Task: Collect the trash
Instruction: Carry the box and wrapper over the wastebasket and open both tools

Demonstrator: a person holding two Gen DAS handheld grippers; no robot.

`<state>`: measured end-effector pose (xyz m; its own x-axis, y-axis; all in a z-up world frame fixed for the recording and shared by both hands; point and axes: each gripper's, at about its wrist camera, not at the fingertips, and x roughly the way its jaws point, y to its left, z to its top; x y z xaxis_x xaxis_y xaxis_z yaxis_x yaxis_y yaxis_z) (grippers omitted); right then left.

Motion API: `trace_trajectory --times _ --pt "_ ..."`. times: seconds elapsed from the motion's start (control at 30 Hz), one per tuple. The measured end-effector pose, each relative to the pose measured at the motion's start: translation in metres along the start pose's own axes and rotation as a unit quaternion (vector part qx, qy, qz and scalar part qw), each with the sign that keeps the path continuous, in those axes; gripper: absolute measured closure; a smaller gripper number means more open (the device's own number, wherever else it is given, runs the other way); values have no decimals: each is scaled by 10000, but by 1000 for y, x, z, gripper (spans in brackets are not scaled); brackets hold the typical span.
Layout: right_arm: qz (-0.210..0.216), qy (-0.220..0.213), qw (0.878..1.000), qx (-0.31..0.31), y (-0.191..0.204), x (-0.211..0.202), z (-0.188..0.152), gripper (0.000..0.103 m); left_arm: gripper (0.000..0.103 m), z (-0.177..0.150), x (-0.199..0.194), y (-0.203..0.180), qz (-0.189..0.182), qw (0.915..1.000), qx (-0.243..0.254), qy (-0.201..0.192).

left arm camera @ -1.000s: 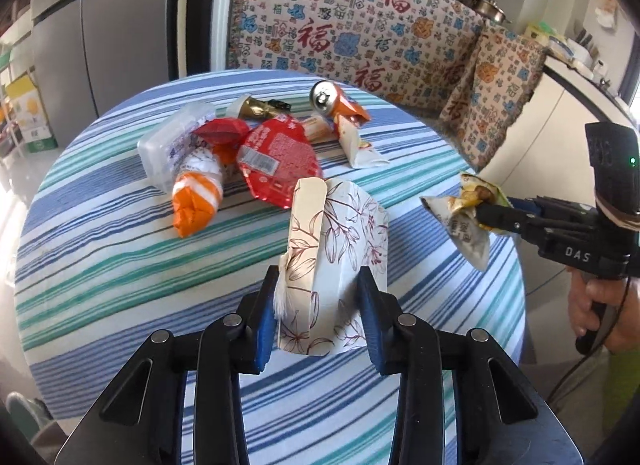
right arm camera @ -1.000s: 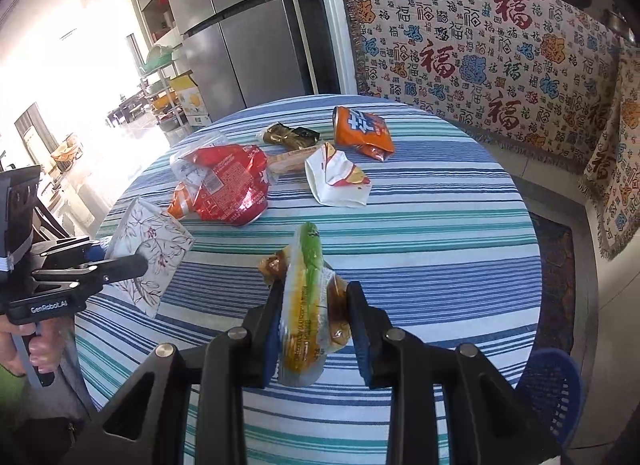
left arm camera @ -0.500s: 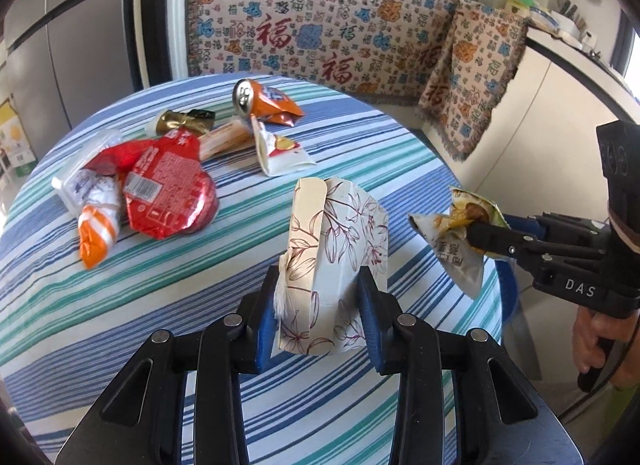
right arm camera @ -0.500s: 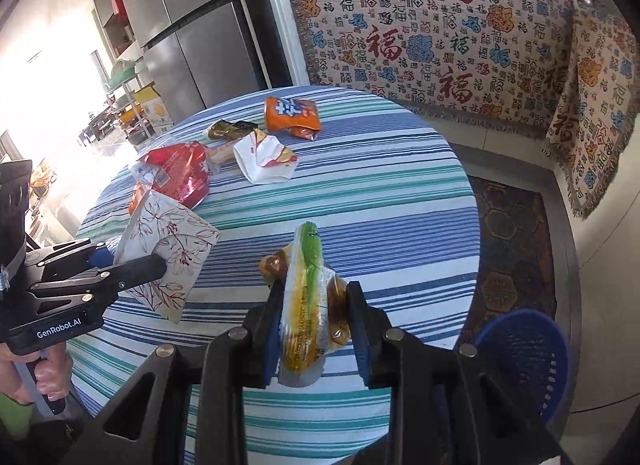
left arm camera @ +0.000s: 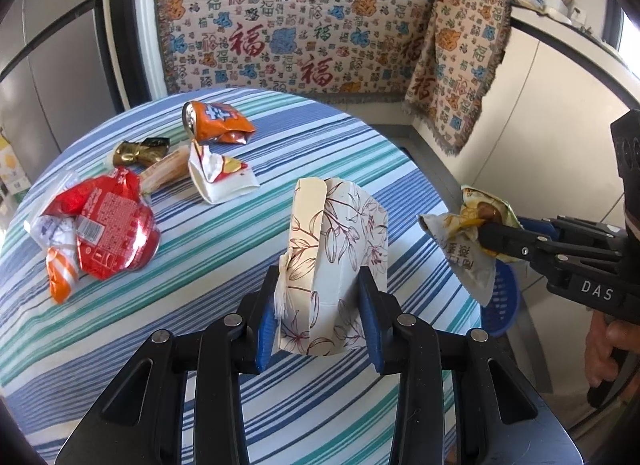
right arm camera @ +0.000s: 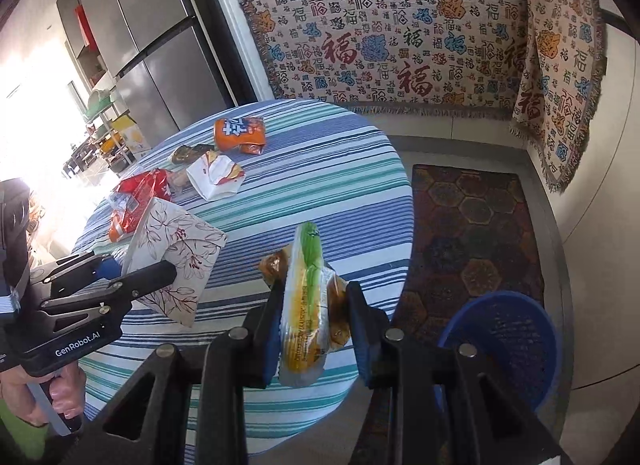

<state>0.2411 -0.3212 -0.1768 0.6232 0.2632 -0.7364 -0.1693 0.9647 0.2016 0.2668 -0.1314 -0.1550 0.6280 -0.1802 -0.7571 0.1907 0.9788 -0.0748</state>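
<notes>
My left gripper (left arm camera: pixel 318 321) is shut on a white tissue pack with a brown floral print (left arm camera: pixel 336 257), held above the striped round table (left arm camera: pixel 224 265). From the right wrist view the same floral pack (right arm camera: pixel 176 249) hangs at the left. My right gripper (right arm camera: pixel 314 329) is shut on a crumpled yellow-green snack wrapper (right arm camera: pixel 306 297) near the table's right edge; that wrapper (left arm camera: pixel 468 241) also shows at the right in the left wrist view. A blue mesh basket (right arm camera: pixel 508 341) stands on the floor, below and right of the right gripper.
Left on the table lie a red foil bag (left arm camera: pixel 108 233), an orange-white wrapper (left arm camera: pixel 60 277), a white torn packet (left arm camera: pixel 218 175), an orange crushed can (left arm camera: pixel 216 123) and a gold wrapper (left arm camera: pixel 136 151). A patterned rug (right arm camera: pixel 472 225) covers the floor. Cloth-draped counters stand behind.
Both grippers have swung to the right with their loads, toward the table's right edge. The blue basket has come into view on the floor. The trash pile has slid left in both views.
</notes>
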Motion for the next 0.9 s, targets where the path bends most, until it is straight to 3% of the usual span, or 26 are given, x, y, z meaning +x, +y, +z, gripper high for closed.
trace_trajectory --times 0.33,0.5,0.67,0.9 --pt "-293 -113 9987 403 -44 -16 -7 73 66 9 10 -37 -214 9994 258 59" --pt "-830 -253 9936 718 -84 -31 -12 73 66 19 16 -71 -604 9973 413 114" --pt "-1615 -229 9806 1085 -132 -47 -21 73 66 30 28 -118 -1022 9923 670 190" --pt "-1881 -225 9689 1594 -181 -61 -32 73 66 39 57 -175 -1468 9850 809 412"
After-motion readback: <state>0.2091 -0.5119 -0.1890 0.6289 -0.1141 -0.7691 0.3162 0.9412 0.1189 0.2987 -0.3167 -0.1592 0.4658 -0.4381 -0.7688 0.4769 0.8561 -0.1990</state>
